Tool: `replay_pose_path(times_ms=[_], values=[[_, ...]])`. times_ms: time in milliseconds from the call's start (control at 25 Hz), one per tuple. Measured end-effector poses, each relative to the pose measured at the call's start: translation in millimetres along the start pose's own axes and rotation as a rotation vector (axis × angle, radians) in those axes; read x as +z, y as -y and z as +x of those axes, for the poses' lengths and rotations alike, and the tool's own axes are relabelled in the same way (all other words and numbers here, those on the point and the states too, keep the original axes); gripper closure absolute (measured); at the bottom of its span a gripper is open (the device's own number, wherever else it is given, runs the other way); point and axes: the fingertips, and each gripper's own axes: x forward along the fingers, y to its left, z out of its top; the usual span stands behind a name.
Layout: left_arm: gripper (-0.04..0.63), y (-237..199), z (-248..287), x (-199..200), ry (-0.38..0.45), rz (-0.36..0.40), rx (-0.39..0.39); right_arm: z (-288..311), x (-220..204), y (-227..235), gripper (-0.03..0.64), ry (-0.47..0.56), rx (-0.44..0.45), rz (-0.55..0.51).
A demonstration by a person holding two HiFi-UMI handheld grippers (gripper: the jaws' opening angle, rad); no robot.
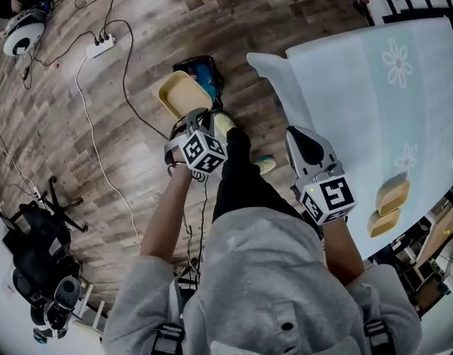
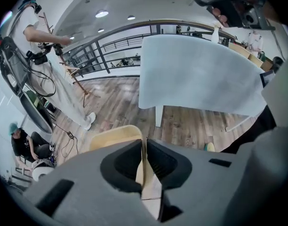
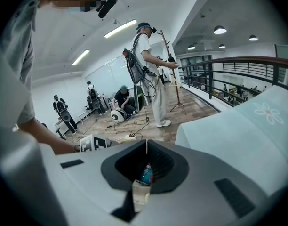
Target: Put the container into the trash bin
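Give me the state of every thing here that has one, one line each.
container: held by its rim, tilted, not yet in the trash bin.
left gripper: shut on the container.
right gripper: shut, empty.
trash bin: open-topped, standing on the floor.

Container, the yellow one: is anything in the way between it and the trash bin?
Nothing visible stands in the way. The left gripper is shut on the container, and in the head view the container's edge overlaps the trash bin. No thing shows between them. How high above the bin it hangs can't be told.
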Motion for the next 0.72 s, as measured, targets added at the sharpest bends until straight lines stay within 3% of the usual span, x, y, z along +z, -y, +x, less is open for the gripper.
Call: replay_pose_path(times_ms=[40, 120, 160, 440, 720], values=[[0.563, -1.0, 5.7, -1.7, -0.004, -0.005, -0.003, 1.7, 0.0, 1.3, 0.588, -0.006, 0.000, 0.004], [0.432, -2.5, 15.5, -5.4, -0.025, -0.017, -0.015, 4.6, 1.9, 4.6, 0.588, -0.012, -0.001, 0.014], [0.417, -2.0, 19.0, -6.9, -0.035, -0.024, -0.026, 5.4, 2.6, 6.5, 0.588, -0.012, -0.005, 0.020], [0.417, 9.7, 15.0, 2.6, -0.015, -0.078, -0.088, -7.0, 7.7, 16.4, 0.588, 0.028, -0.041, 0.038], [0.417, 14.3, -9.5, 48.2, 0.106, -0.224, -0.125, -43.8, 15.7, 33.0, 0.588, 0.101, -0.097, 0.067]])
